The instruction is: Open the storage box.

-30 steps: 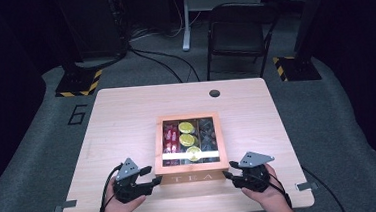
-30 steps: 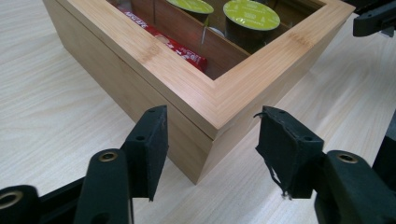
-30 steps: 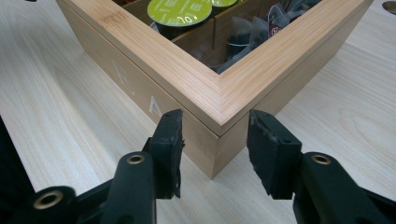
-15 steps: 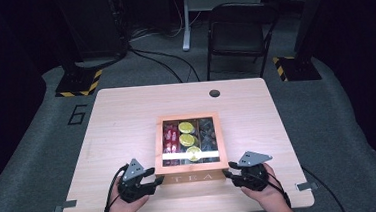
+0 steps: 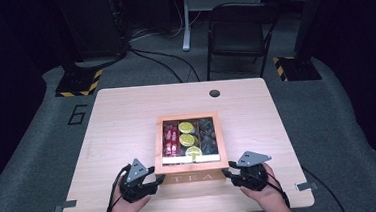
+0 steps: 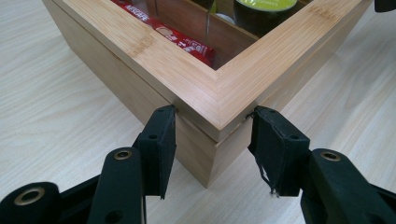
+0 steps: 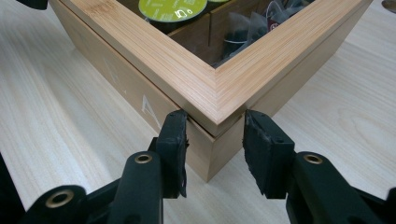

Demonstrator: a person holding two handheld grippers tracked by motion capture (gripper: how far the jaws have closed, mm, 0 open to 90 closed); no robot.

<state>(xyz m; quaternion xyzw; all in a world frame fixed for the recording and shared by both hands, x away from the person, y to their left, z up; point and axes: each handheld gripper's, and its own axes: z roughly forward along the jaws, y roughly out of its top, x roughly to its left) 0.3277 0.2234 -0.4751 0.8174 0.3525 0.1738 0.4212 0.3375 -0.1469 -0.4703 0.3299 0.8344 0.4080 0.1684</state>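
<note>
Now both tongs clamp the tea box's [image 5: 191, 176] near corners at the lid seam: left tongs [image 6: 212, 140], right tongs [image 7: 215, 140]. Box sits mid-desk [image 5: 122, 120], lid down. Likely next: lift the lid evenly.

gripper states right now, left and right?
Left gripper: jaws just closed, shut on tea box corner.
Right gripper: shut on the box's other near corner.
</note>
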